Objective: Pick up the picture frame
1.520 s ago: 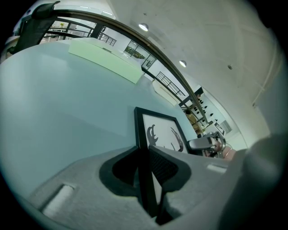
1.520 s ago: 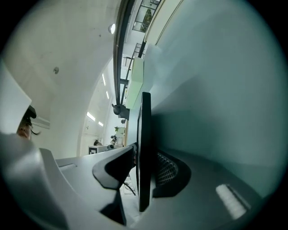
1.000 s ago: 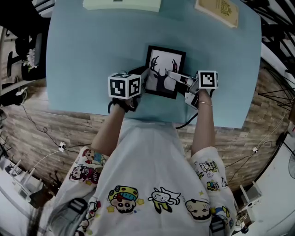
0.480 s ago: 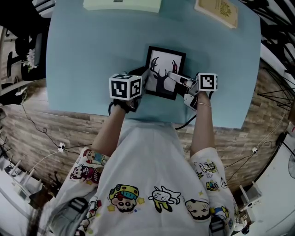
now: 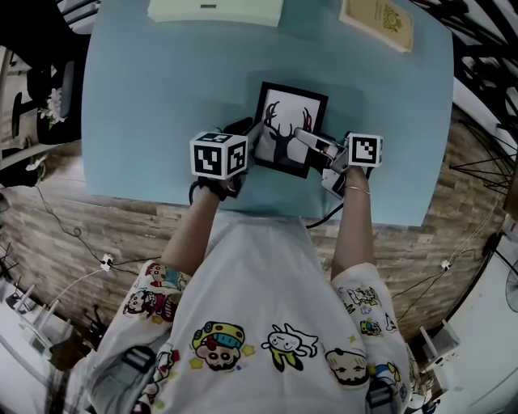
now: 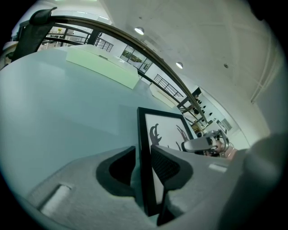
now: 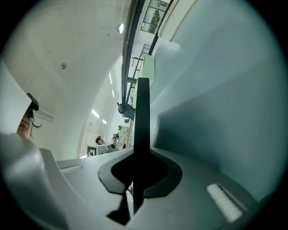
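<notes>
While the frame (image 5: pixel 290 128) sits near the middle of the table (image 5: pixel 146 97), just ahead of the person, one gripper is stationed at each of its side edges. The right gripper (image 5: pixel 301 136) has its jaws closed down on the right edge. They have just been closing, and the pads pinch the thin black edge between them. The left gripper (image 5: pixel 247 136) straddles the left edge, but its jaws have just been opening and stand wide. A gap shows beside the edge, so no clamping is applied on that side.

Progress: approach and grasp are complete on the right side only. The lift is judged to be at its very start or not yet begun. Whether the frame has cleared the table cannot be confirmed. Remaining steps are to raise the frame on the right grip and to draw the left jaws off the edge.

View differences:
- The head view alone gives the layout: frame, both marker cubes, and a book (image 5: pixel 380 20) at the far right corner. It does not show pad contact.
- The left gripper view alone shows the antler print at a shallow angle, the gap at its own jaws, and the right jaws reaching over the opposite edge.
- The right gripper view alone confirms the pinch. It shows the frame edge-on, with no print visible.
</notes>
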A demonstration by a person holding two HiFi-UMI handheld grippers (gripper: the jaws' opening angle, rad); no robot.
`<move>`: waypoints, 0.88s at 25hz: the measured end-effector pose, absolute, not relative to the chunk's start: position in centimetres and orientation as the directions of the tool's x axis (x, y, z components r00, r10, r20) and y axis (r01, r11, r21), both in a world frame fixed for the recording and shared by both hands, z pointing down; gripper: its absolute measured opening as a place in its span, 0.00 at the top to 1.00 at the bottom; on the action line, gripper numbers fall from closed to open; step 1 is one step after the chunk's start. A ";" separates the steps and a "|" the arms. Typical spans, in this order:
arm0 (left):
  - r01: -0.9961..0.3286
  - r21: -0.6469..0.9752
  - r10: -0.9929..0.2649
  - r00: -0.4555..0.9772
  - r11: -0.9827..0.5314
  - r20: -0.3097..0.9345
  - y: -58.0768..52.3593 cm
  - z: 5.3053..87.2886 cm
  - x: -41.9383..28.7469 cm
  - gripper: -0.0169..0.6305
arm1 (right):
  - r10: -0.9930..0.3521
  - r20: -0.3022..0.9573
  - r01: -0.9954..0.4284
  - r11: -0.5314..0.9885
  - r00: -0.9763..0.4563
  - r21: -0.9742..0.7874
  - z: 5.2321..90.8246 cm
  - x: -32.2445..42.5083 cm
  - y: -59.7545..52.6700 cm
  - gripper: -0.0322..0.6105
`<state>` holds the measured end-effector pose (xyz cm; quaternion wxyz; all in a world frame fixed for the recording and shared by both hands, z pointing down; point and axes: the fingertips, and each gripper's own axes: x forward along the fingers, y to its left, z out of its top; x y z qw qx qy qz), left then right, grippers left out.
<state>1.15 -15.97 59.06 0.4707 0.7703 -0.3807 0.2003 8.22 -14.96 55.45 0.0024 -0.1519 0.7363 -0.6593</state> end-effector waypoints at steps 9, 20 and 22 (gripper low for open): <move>-0.763 0.568 -0.442 0.643 -0.308 0.625 -16.9 56.2 1.1 0.81 | -0.268 0.207 -0.249 0.132 -0.941 -0.959 53.1 8.5 -15.5 0.92; -0.749 0.544 -0.504 0.659 -0.378 0.558 -17.9 52.0 0.6 0.81 | -0.372 0.204 -0.298 0.216 -0.905 -0.930 49.5 9.6 -16.3 0.92; -0.747 0.536 -0.517 0.661 -0.393 0.544 -18.0 51.1 0.4 0.81 | -0.387 0.218 -0.323 0.229 -0.896 -0.918 49.0 9.8 -16.2 0.92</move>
